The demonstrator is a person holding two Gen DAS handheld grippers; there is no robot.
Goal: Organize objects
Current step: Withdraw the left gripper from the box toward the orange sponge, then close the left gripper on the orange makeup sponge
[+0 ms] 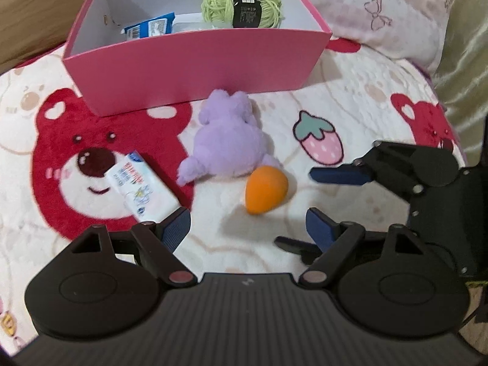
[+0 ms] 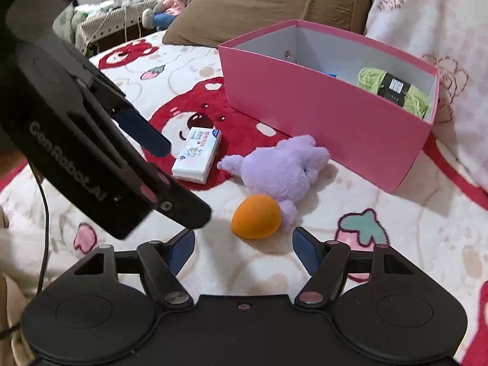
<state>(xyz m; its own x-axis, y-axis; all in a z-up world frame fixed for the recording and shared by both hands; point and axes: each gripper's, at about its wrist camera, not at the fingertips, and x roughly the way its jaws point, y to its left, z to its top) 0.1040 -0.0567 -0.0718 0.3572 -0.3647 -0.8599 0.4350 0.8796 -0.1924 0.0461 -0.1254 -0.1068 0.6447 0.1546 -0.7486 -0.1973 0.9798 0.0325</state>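
While the left tool (image 1: pixel 248 224) hangs open with nothing in it, an orange egg-shaped toy (image 1: pixel 266 189) lies on the bear blanket (image 1: pixel 366 213) just ahead, touching a purple plush (image 1: pixel 231 140). A tissue pack (image 1: pixel 141 187) lies left of it. Behind stands a pink box (image 1: pixel 195 70) holding green yarn (image 1: pixel 241 7).

From the right view, the right tool (image 2: pixel 244 248) is open too, empty, near the orange toy (image 2: pixel 256 216).
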